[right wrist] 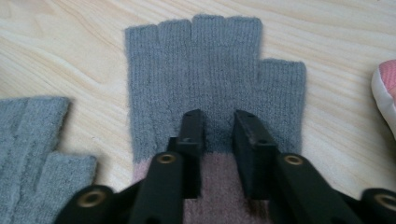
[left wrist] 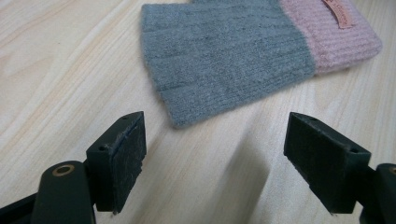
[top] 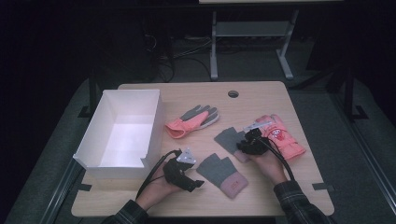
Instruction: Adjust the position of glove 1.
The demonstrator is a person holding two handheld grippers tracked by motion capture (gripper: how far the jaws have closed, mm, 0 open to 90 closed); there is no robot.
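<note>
Two grey knit fingerless gloves with pink cuffs lie on the wooden table (top: 266, 95). My right gripper (top: 240, 143) (right wrist: 219, 122) rests its tips on the palm of the farther glove (top: 227, 138) (right wrist: 210, 60), just above the cuff. Its jaws stand a narrow gap apart, with flat grey knit showing between them. The nearer glove (top: 222, 173) (left wrist: 224, 56) lies just ahead of my left gripper (top: 196, 183) (left wrist: 215, 140), which is wide open over bare wood with nothing between its pads. The nearer glove's edge (right wrist: 32, 140) also shows at the left of the right gripper view.
A white open box (top: 119, 164) stands at the table's left. A pink and grey glove (top: 191, 121) lies mid-table. A pink glove (top: 283, 138) (right wrist: 385, 93) sits right beside the right gripper. A round hole (top: 233, 94) marks the far edge.
</note>
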